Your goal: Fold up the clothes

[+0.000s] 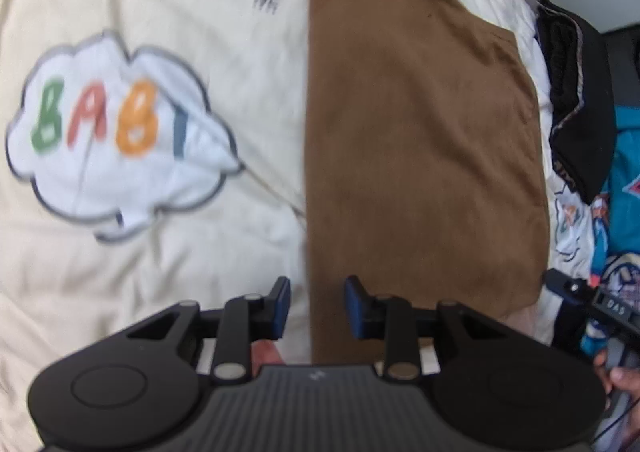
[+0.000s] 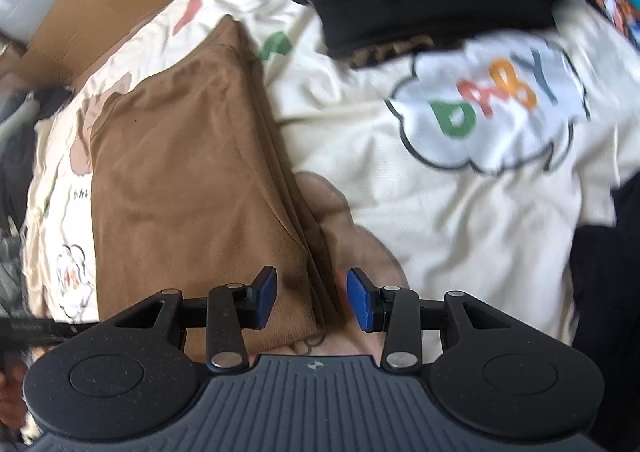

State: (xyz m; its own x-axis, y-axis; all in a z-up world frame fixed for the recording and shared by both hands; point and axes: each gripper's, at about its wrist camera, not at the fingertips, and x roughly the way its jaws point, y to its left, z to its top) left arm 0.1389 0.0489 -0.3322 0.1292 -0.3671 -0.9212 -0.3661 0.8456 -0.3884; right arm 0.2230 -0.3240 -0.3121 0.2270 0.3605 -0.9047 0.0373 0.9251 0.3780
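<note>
Both grippers, left (image 1: 317, 306) and right (image 2: 311, 299), gape empty over folded brown garment (image 1: 420, 156).

In the left wrist view the folded garment (image 1: 420, 156) lies on the printed quilt (image 1: 160, 272), running from the top centre of the frame down to the bottom centre. The quilt's cloud patch (image 1: 116, 132) sits at mid left, well apart from it. A dark pile of clothes (image 1: 576, 92) lies at the right edge — beside the garment's upper right. The left claw (image 1: 317, 306) stands at bottom centre, over the garment's left edge, its fingers apart
</note>
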